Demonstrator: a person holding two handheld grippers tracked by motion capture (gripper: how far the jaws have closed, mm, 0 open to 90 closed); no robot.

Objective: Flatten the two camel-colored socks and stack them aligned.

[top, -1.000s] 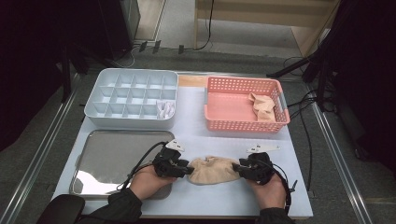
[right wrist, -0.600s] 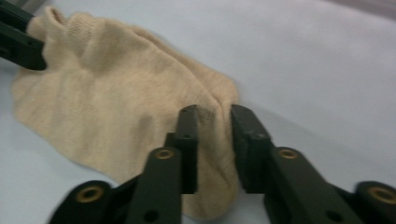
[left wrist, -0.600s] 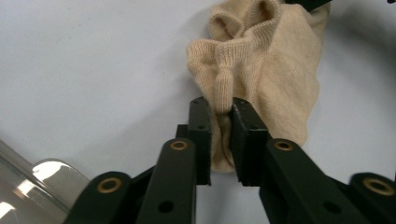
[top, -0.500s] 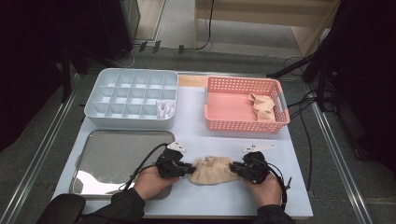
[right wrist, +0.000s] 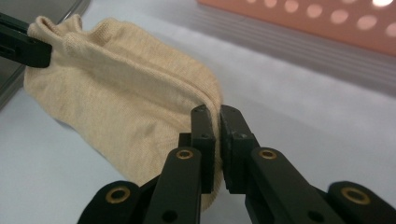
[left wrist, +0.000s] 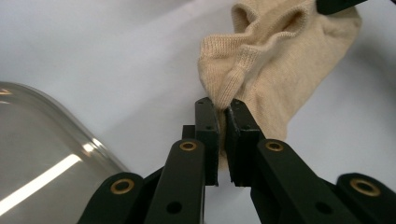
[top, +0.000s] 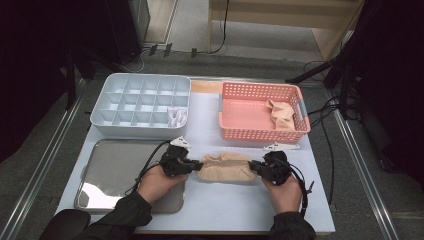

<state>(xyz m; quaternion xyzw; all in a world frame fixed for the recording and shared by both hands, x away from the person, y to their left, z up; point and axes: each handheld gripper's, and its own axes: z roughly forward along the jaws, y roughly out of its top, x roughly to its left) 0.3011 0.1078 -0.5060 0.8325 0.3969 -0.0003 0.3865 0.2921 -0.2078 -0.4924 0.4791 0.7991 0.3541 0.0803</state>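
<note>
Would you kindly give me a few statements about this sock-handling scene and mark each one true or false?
1. The left hand-held gripper is shut on the beige sock. True.
2. The right hand-held gripper hangs open above the sock. False: it is shut on the sock's other end.
3. The pink basket holds another beige sock. True.
4. The sock lies on the metal tray. False: it lies on the white table, beside the tray.
5. The divided box has every compartment bare. False: one holds something white.

Beige knit sock (top: 226, 168), pink perforated basket (top: 250, 131), pale blue-grey divided box (top: 125, 128), shiny silver tray (top: 117, 167), black jaws.
</note>
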